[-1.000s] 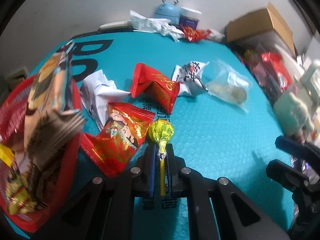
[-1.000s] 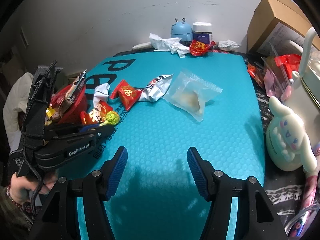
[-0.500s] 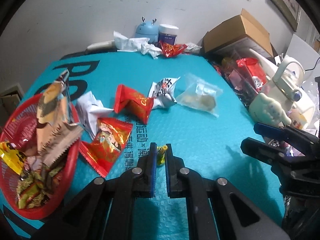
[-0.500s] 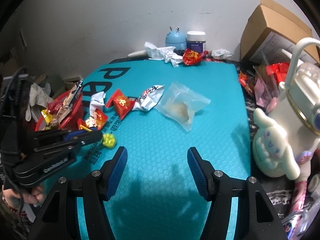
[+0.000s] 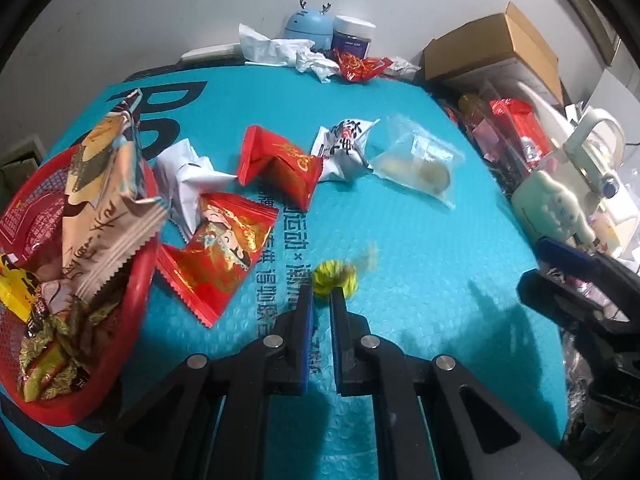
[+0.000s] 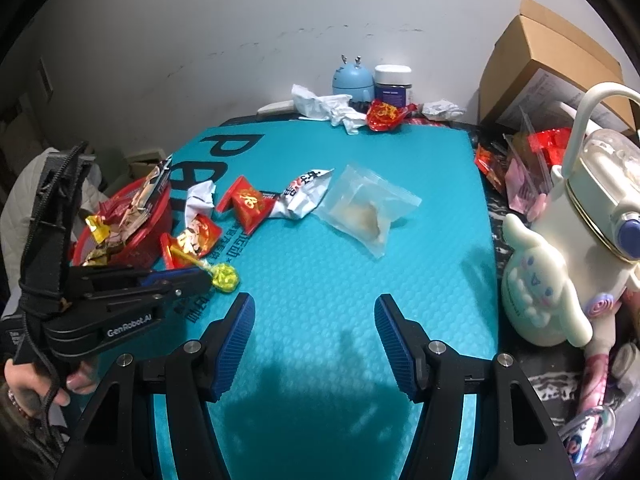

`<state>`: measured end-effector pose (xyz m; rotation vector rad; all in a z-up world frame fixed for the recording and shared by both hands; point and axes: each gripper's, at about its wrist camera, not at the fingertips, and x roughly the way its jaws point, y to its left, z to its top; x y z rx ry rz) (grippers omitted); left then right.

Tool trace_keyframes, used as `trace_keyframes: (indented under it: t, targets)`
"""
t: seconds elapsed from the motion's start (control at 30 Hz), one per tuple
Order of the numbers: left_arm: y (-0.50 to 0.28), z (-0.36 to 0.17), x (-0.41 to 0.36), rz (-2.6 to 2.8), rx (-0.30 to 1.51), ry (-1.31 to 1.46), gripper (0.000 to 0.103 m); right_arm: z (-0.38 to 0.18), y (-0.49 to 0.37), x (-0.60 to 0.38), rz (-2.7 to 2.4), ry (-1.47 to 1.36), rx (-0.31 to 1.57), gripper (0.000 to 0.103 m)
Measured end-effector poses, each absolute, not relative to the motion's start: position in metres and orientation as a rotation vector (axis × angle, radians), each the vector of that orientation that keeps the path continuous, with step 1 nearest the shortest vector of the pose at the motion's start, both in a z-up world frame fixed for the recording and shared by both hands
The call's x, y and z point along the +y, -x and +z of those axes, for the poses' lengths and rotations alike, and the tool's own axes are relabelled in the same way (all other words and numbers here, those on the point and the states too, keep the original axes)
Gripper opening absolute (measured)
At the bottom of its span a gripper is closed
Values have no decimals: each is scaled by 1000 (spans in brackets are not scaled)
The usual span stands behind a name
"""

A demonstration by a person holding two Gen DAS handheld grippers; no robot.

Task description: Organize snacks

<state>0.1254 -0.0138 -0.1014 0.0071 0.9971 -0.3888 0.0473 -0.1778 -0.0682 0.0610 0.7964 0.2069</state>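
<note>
Left tongs point(image 5: 321, 300) pinch lollipop point(image 5: 334, 277) (yellow-green wrapper).

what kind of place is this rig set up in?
Likely a home room with a cluttered table, not a lab: a teal bubble mailer as the work mat, a cartoon dog figure, a cardboard box against the wall.

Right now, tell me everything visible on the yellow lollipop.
The lollipop has a round head in crinkly yellow-green printed wrapper, shiny like foil or plastic, on a thin yellow stick. It is at the tips of the left gripper, whose jaws are shut; the head sticks out past them, toward the right gripper. The stick slants up toward the red packets. In the left wrist view the head is motion-blurred just past the fingertips. Whether it touches the teal mat cannot be told.
</note>
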Motion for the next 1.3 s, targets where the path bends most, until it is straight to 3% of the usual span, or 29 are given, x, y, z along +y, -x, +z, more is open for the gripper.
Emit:
trace_keyframes:
  t: [0.1, 0.13, 0.23, 0.27, 0.8, 0.9, 0.93, 0.97, 1.23, 1.3]
  targets:
    - [-123, -104, -16, -412, 995, -14, 13, -68, -47, -179, 205, -63, 795, 63]
    - [-124, -104, -17, -411, 999, -15, 24, -68, -46, -180, 204, -65, 795, 63]
    - [-123, -104, -14, -427, 994, 13, 79, -68, -46, -182, 195, -71, 794, 63]
    - [-122, -103, -13, -440, 988, 30, 82, -67, -45, -182, 193, -73, 792, 63]
    - [-139, -114, -32, -409, 967, -59, 81, -71, -51, -186, 173, -80, 791, 64]
    - [-139, -116, -35, -390, 941, -100, 61, -73, -56, -187, 171, -79, 794, 64]
    - [-139, -116, -35, -385, 935, -109, 41, -73, -57, -187, 170, -78, 796, 64]
    - [-139, -116, -35, -376, 927, -115, 28, -74, -59, -187, 170, -75, 798, 64]
    - [-142, -96, -22, -429, 934, -33, 25, -68, -72, -184, 180, -58, 795, 65]
    - [-143, -87, -21, -438, 927, -24, 25, -65, -77, -185, 179, -61, 788, 69]
